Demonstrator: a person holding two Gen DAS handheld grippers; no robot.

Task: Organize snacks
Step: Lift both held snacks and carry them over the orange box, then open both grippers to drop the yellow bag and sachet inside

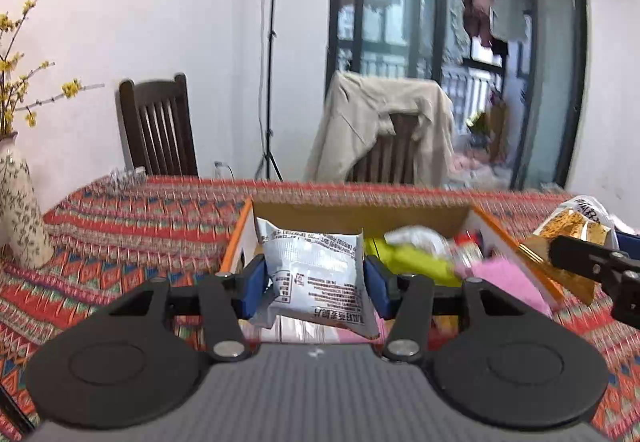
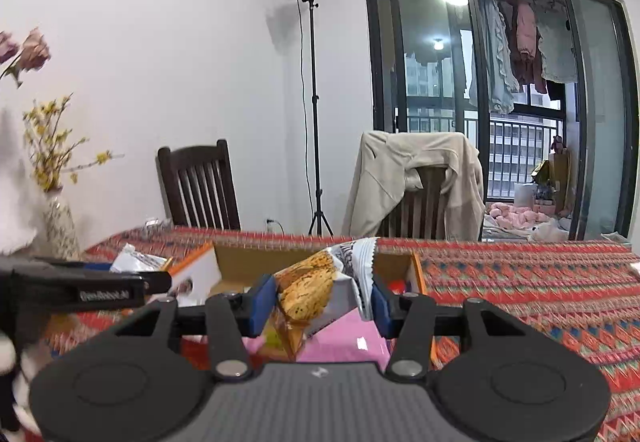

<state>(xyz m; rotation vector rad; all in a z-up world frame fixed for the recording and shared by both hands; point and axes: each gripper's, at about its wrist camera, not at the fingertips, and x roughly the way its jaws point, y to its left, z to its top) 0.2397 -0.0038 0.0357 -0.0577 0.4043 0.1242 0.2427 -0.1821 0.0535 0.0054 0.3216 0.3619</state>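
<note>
Black linkages, blue pads (image 1: 253, 288), silver screws

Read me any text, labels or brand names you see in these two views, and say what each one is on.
"OneRobot.ai", as best it reads through blur: white lettering on the side of the left tongs.
Silver snack packet in the left tongs: dense black Chinese print, upside down, too small and blurred to read.
Chip bag in the right tongs: dark Chinese print on its white top, unreadable.
</note>
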